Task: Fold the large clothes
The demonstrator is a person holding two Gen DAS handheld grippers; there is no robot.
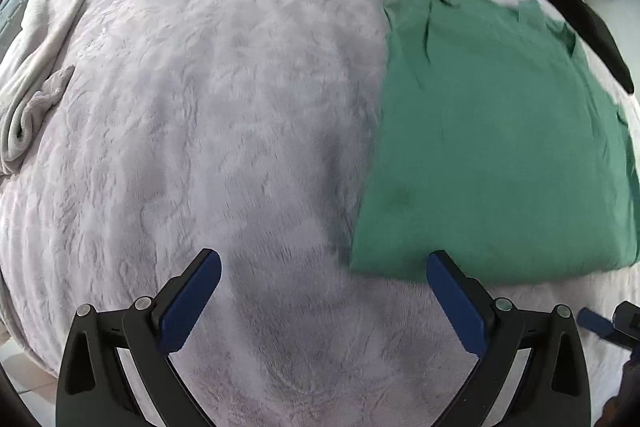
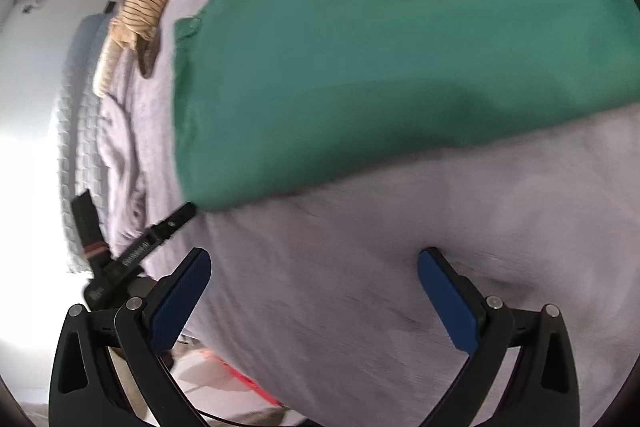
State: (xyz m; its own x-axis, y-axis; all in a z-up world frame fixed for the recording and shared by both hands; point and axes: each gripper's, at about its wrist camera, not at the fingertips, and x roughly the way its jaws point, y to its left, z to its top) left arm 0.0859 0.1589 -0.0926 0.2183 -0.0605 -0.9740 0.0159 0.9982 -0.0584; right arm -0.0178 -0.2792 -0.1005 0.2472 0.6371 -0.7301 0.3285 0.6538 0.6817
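Left wrist: green shirt point(image 1: 492, 139) flat on grey blanket point(image 1: 220, 107); both grippers' fingers point(image 1: 192, 303) apart, empty.

Left gripper point(image 1: 324, 277) jaws wide, empty; right gripper point(image 2: 314, 273) likewise, apparently empty

No legible text (gripper print blurred)

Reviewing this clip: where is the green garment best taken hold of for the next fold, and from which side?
Probably the two near corners of the green garment, one per tool, coming from its near edge. It lies flat as a rough rectangle on the grey blanket, that edge closest to both open tools, left and right.
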